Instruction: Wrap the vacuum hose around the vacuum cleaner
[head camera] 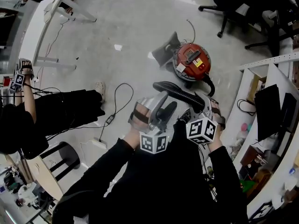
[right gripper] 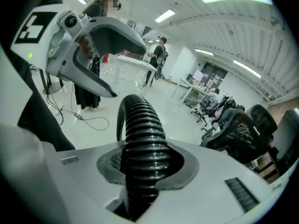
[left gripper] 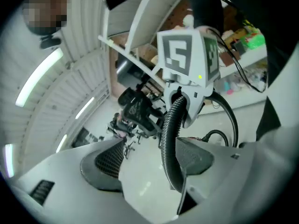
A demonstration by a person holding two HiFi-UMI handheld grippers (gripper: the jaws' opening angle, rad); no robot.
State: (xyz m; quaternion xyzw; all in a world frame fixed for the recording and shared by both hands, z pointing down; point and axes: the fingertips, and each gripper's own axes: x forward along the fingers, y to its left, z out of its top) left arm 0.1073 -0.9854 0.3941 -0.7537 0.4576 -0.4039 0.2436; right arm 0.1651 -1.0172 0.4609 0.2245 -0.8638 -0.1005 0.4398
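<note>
Hardly begun, I judge: the hose (head camera: pixel 180 92) arcs unwound from the vacuum (head camera: pixel 191 62), on the floor at twelve o'clock, to the right claw (right gripper: pixel 145 167) pinching it; the left claw (left gripper: pixel 145 158) is spread, hose between its jaws.

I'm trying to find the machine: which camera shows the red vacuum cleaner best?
The head view: the whole red vacuum cleaner sits on the floor, seen from above. Both gripper views show only its black hose.
</note>
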